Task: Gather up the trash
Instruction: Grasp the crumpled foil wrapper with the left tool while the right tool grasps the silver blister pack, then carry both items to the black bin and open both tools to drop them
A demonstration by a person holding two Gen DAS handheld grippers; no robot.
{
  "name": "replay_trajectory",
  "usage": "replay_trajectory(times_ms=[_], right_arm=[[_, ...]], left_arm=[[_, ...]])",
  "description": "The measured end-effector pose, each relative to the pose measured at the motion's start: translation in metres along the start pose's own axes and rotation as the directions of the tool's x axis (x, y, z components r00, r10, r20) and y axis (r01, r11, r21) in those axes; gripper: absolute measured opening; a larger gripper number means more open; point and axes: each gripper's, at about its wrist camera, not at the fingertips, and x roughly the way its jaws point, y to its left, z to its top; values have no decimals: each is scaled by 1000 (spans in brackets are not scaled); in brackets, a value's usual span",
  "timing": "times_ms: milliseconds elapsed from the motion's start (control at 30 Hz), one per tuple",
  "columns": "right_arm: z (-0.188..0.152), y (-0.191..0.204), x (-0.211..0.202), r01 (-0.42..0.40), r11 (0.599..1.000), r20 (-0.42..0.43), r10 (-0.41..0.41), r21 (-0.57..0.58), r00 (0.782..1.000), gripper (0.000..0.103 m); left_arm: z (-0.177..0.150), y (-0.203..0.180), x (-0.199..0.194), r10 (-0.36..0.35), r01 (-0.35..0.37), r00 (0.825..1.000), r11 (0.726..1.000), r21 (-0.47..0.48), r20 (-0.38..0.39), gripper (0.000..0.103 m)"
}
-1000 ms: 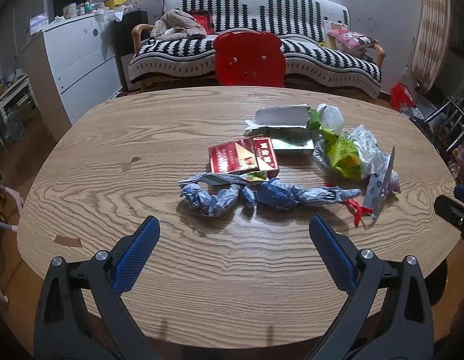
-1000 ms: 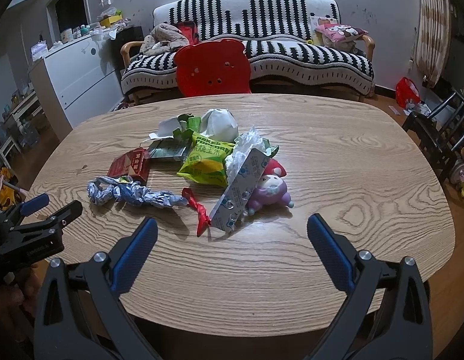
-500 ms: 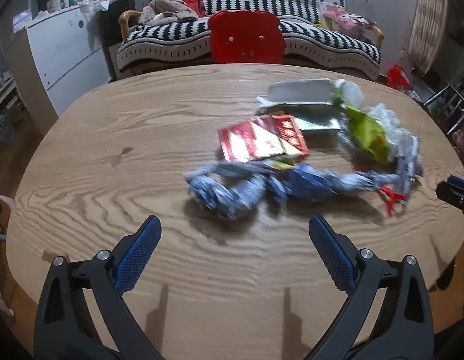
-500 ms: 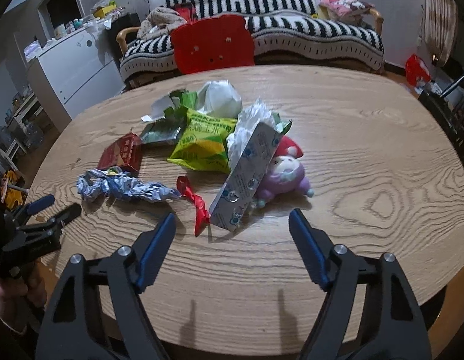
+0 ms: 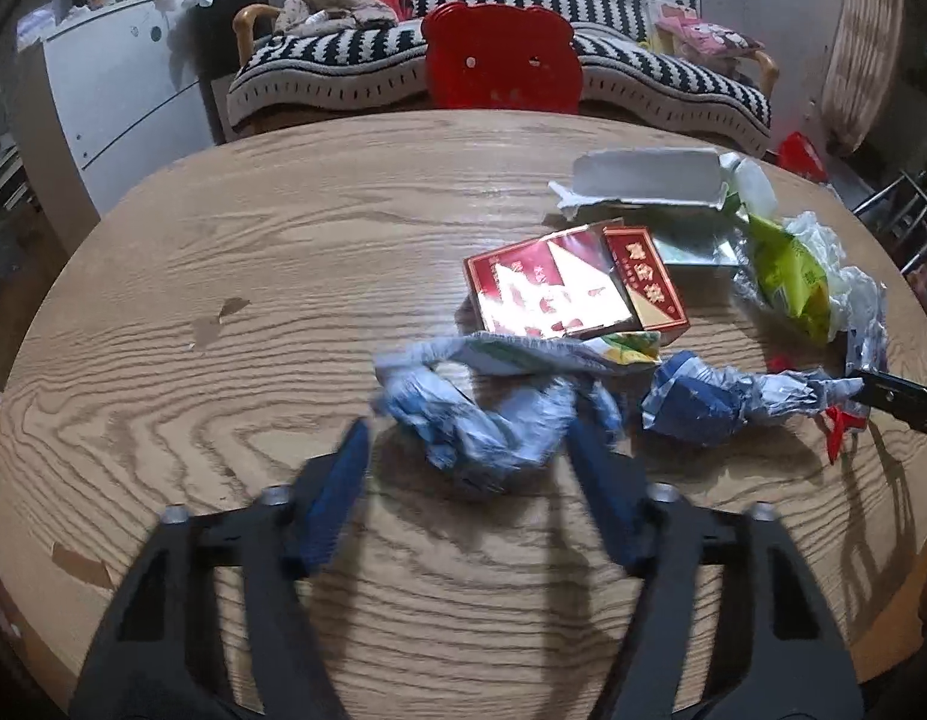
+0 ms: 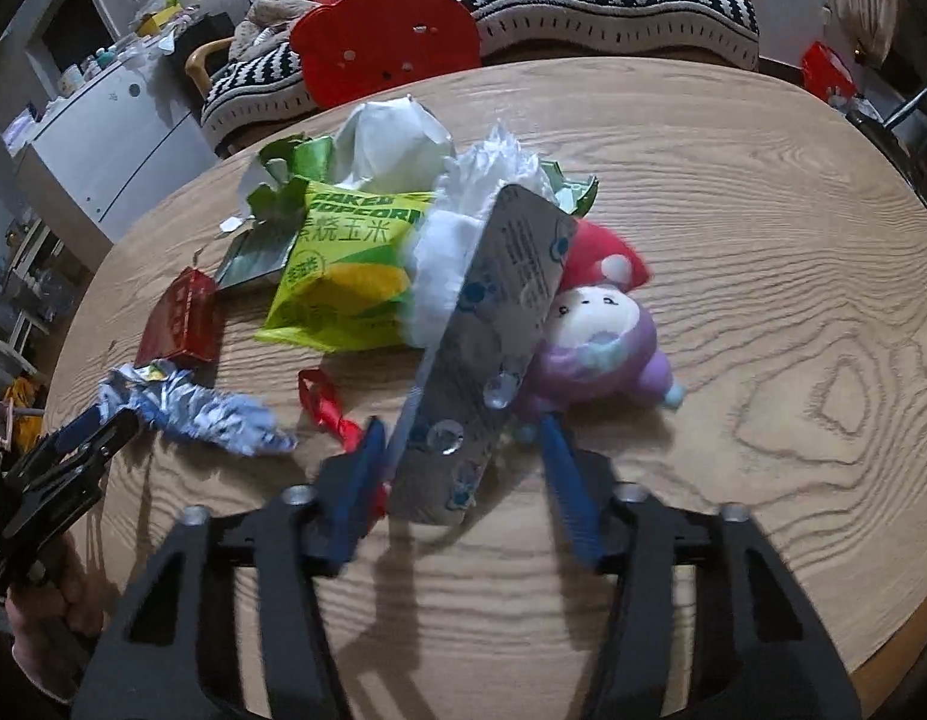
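Trash lies on a wooden table [image 5: 223, 252]. My left gripper [image 5: 472, 456] is open, its jaws on either side of a crumpled blue-and-white wrapper [image 5: 475, 420], which also shows in the right wrist view [image 6: 205, 408]. My right gripper [image 6: 460, 456] is open around the lower end of a silver pill blister pack [image 6: 493, 330] that leans on a plush doll [image 6: 595, 336]. A red cigarette box [image 5: 571, 288], a yellow-green popcorn bag [image 6: 343, 264], a red ribbon [image 6: 325, 402] and white tissue [image 6: 457, 240] lie in the pile.
A white torn carton [image 5: 643, 174] lies at the far side of the pile. A red bear-shaped chair back [image 5: 502, 57] stands behind the table, with a striped sofa [image 5: 643, 72] beyond. A white cabinet [image 5: 121, 90] stands far left.
Both grippers moved forward and down to the trash and their jaws narrowed. The left now straddles the blue wrapper, the right straddles the blister pack.
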Motion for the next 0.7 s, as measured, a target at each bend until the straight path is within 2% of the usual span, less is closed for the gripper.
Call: replay_trajectory(times_ms=[67, 100, 233, 367, 500, 633, 700], right_arm=[[0, 2, -2, -5, 1000, 5, 5, -3, 1000, 32], [0, 3, -5, -3, 1000, 15, 3, -10, 1000, 31], [-1, 5, -29, -23, 999, 74, 25, -22, 997, 30], [-5, 4, -53, -40, 998, 130, 45, -41, 991, 30], [-9, -10, -66, -94, 995, 130, 95, -11, 987, 30], [-16, -22, -89, -21, 999, 189, 29, -49, 982, 30], [-18, -34, -102, -26, 999, 203, 32, -33, 979, 30]], left_arm=[[-3, -1, -1, -4, 4, 1000, 1000, 9, -7, 36], [-4, 0, -4, -2, 2, 1000, 1000, 6, -1, 35], [-4, 12, -19, 3, -2, 1000, 999, -48, 11, 33], [-2, 14, -40, 10, -8, 999, 998, -56, 42, 33], [2, 11, -60, -19, 24, 998, 996, -88, 66, 33], [5, -9, -73, -50, 58, 994, 995, -76, 99, 33], [7, -34, -76, -86, 91, 991, 995, -45, 99, 33]])
